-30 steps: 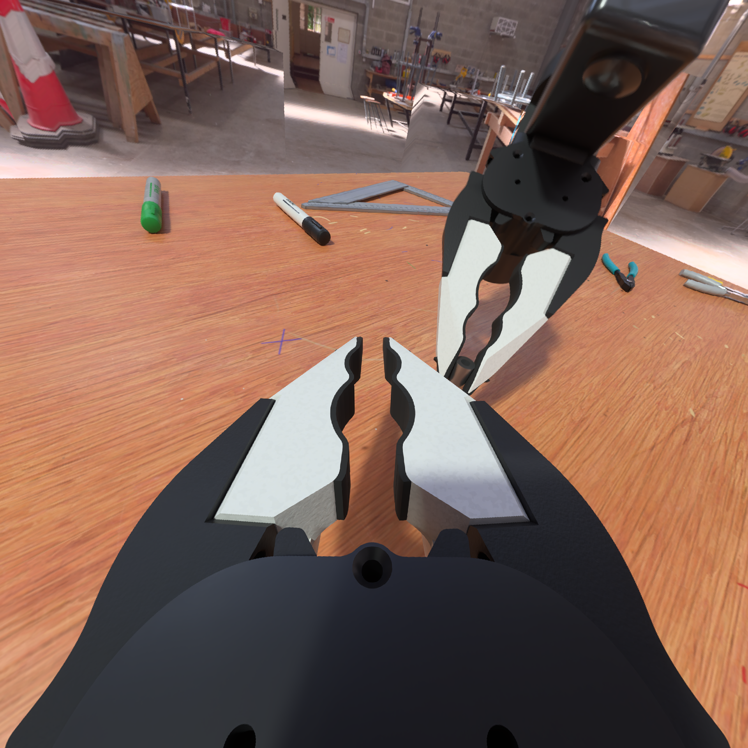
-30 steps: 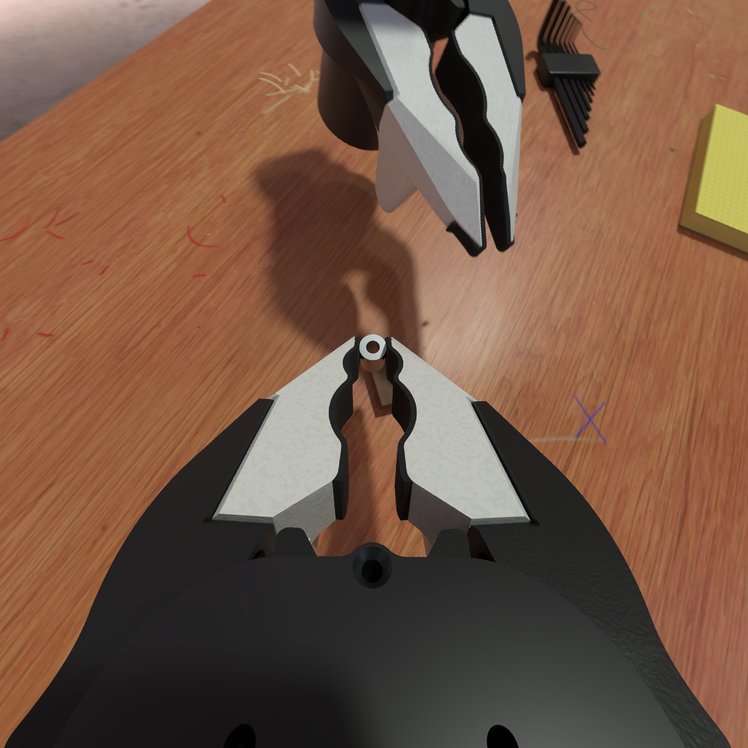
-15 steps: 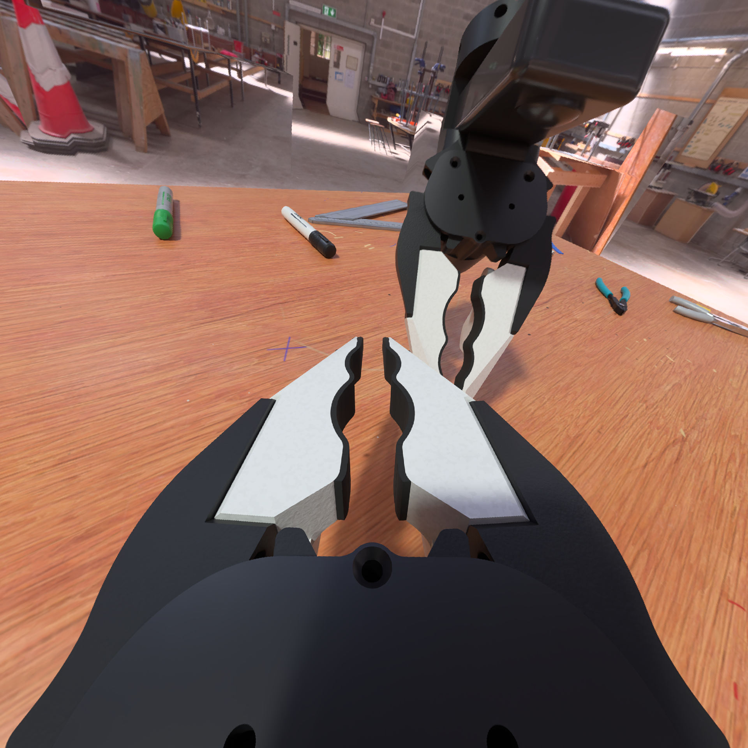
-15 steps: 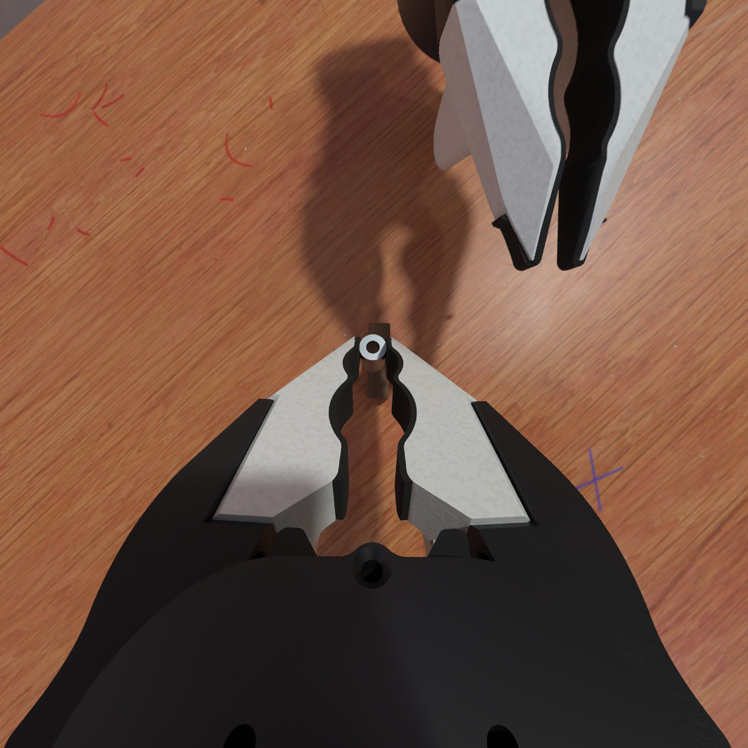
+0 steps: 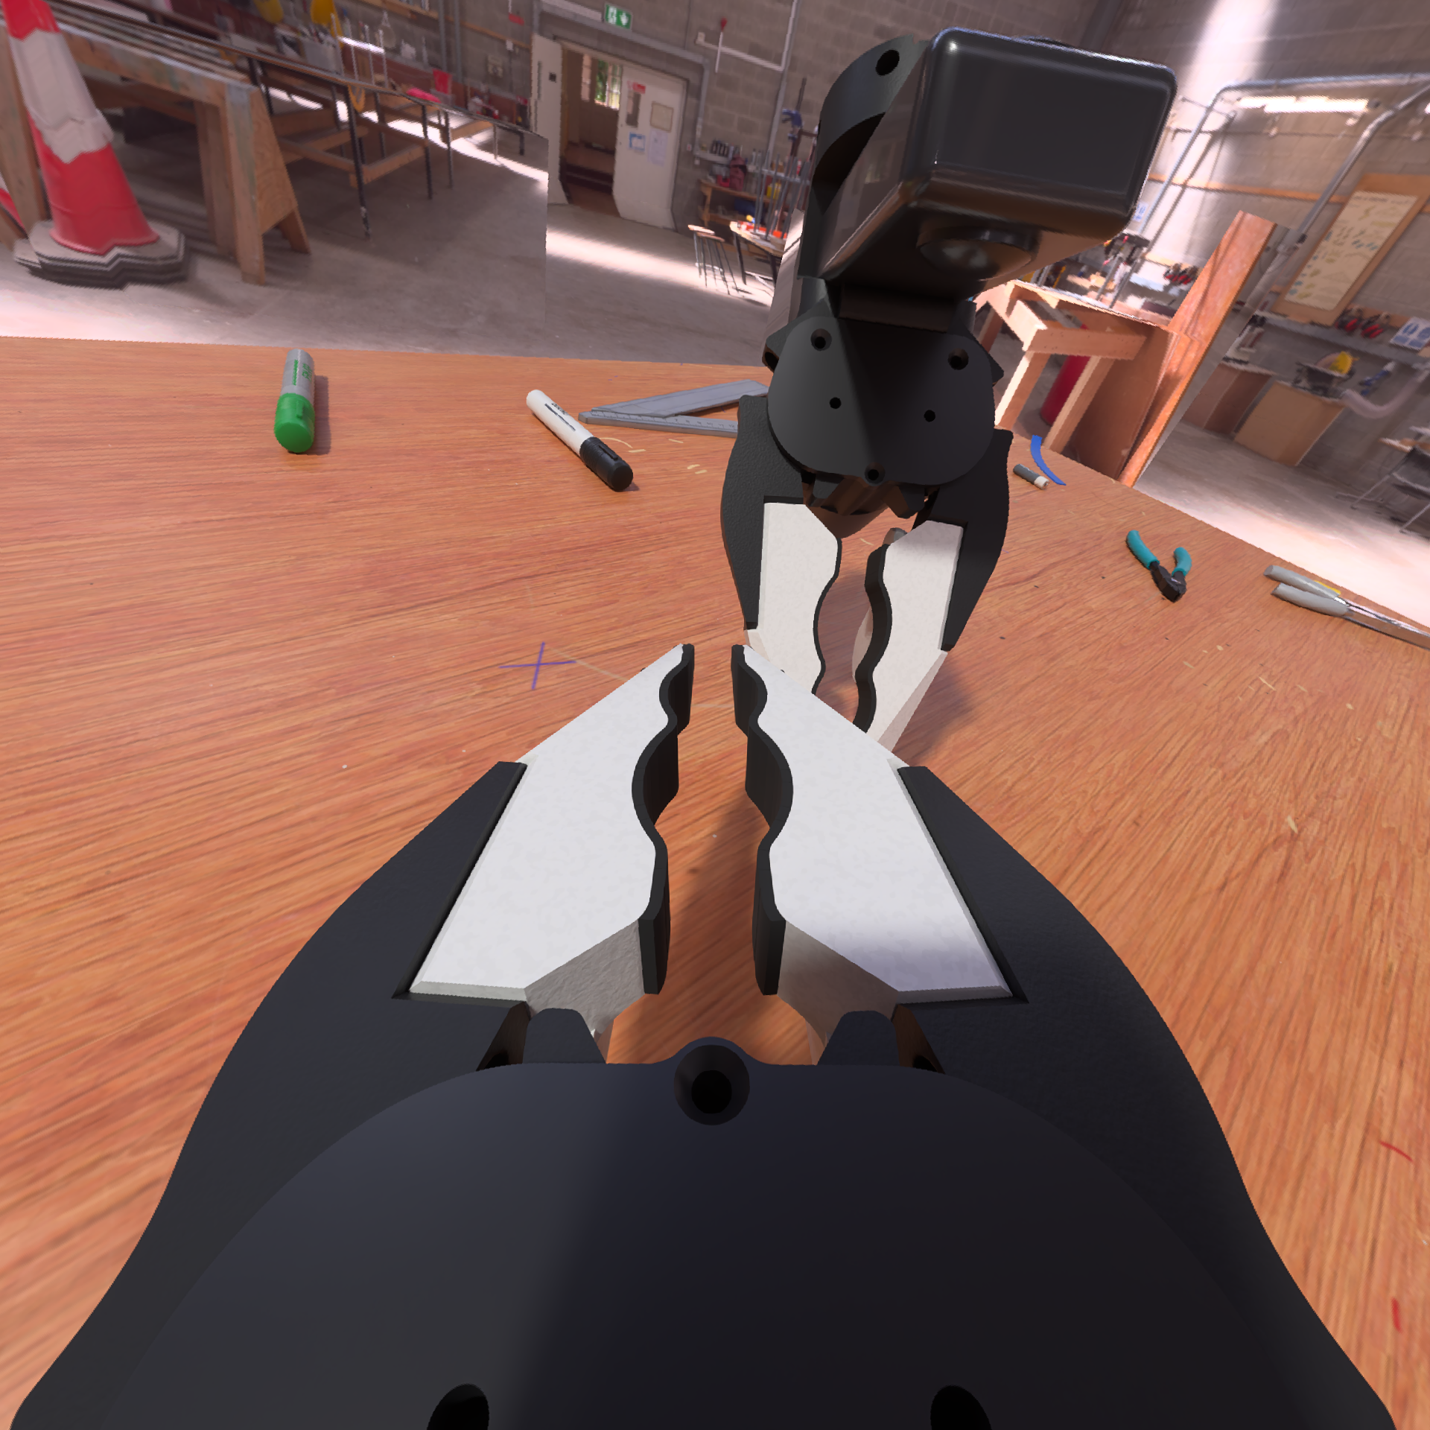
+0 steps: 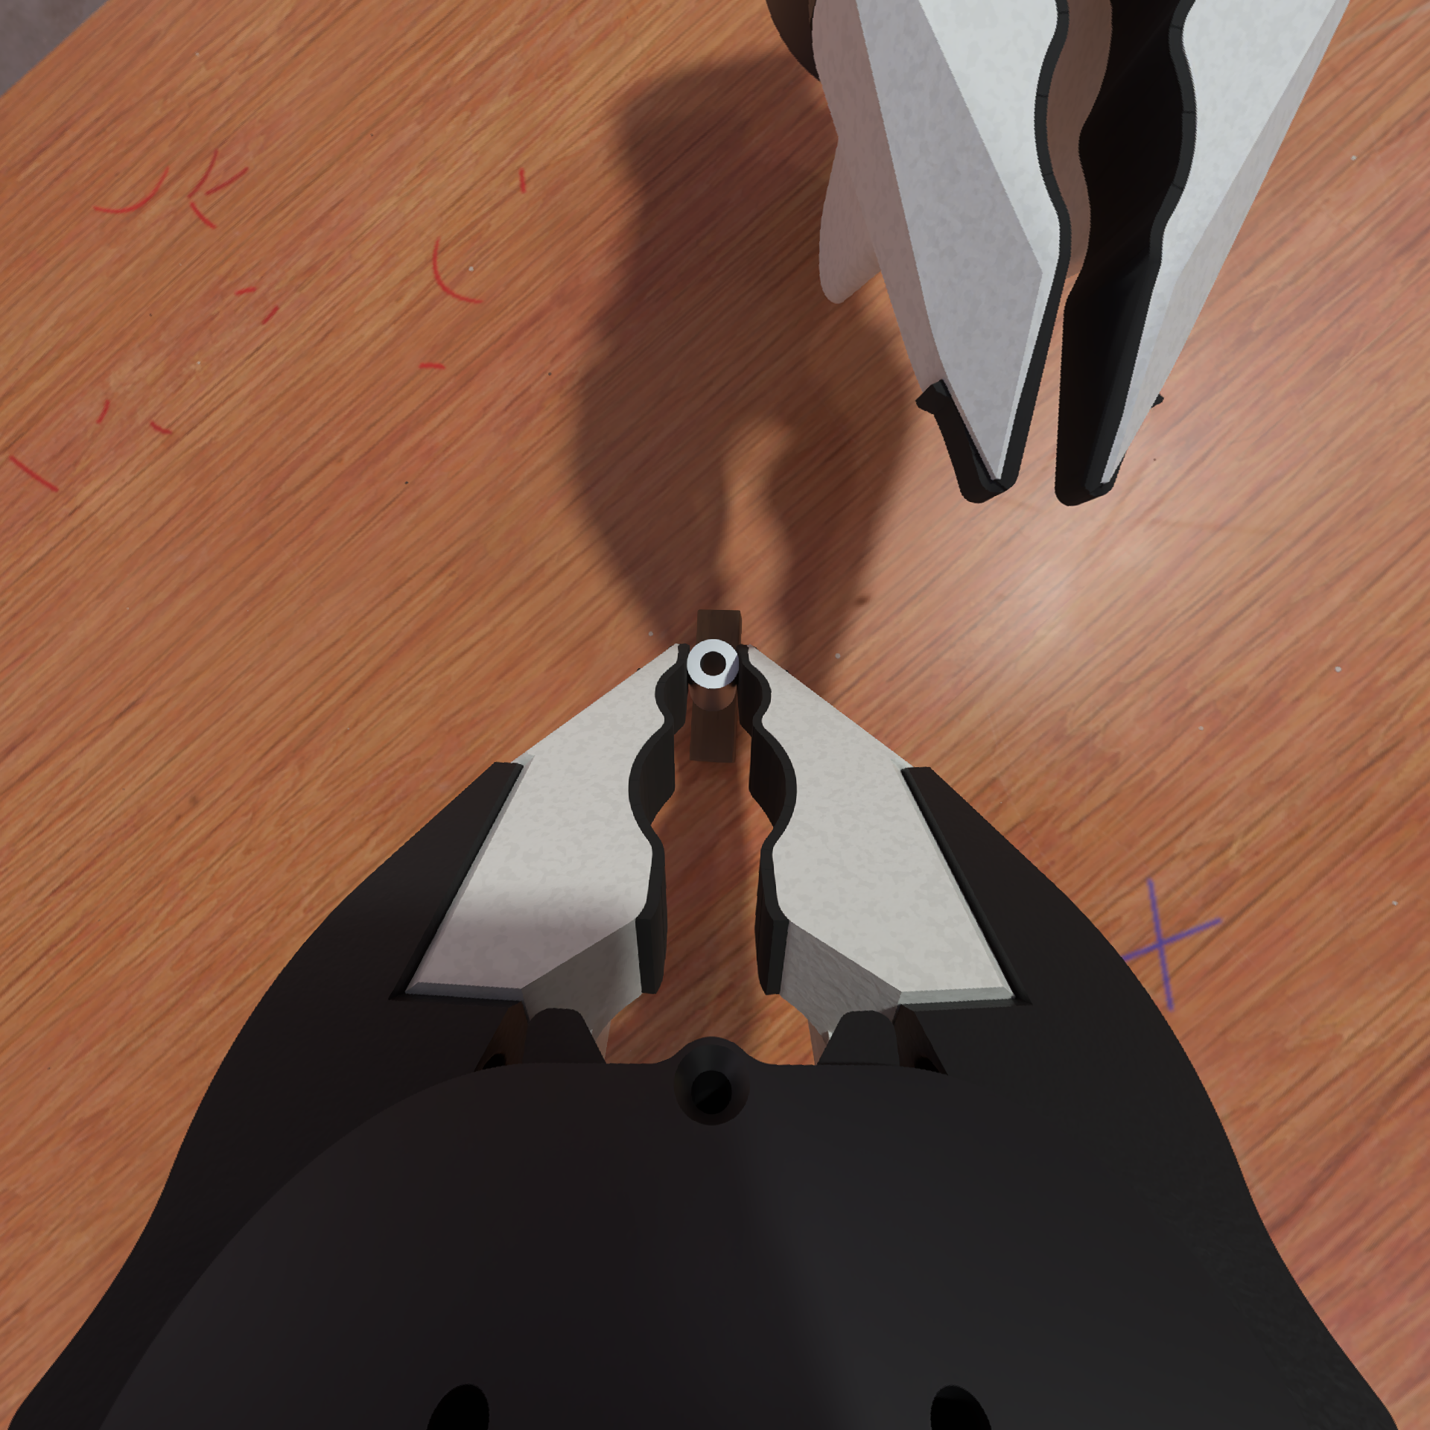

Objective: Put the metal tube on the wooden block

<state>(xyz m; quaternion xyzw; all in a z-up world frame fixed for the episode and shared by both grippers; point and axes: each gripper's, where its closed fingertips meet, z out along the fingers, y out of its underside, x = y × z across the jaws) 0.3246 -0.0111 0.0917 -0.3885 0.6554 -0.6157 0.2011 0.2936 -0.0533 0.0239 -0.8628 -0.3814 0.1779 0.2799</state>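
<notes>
My right gripper (image 6: 713,675) points straight down at the table and is shut on the metal tube (image 6: 713,664), a small silver tube held upright at the fingertips and seen end-on. The wooden block (image 6: 716,744), small and dark brown, lies on the table directly under the tube; I cannot tell whether they touch. My left gripper (image 5: 712,658) hovers low over the table, nearly shut with a narrow gap and nothing in it. It shows at the upper right of the right wrist view (image 6: 1037,487). The right gripper (image 5: 859,712) stands just beyond it; tube and block are hidden in the left wrist view.
On the wooden table (image 5: 232,696) lie a green marker (image 5: 295,402), a black-capped white marker (image 5: 579,439), a grey square ruler (image 5: 673,406), teal pliers (image 5: 1158,561) and a grey-handled tool (image 5: 1331,603). A purple cross (image 6: 1161,940) is drawn on the table.
My right gripper has tilted to point straight down and carried the tube over the block. In the right wrist view the left gripper has shifted up and to the right.
</notes>
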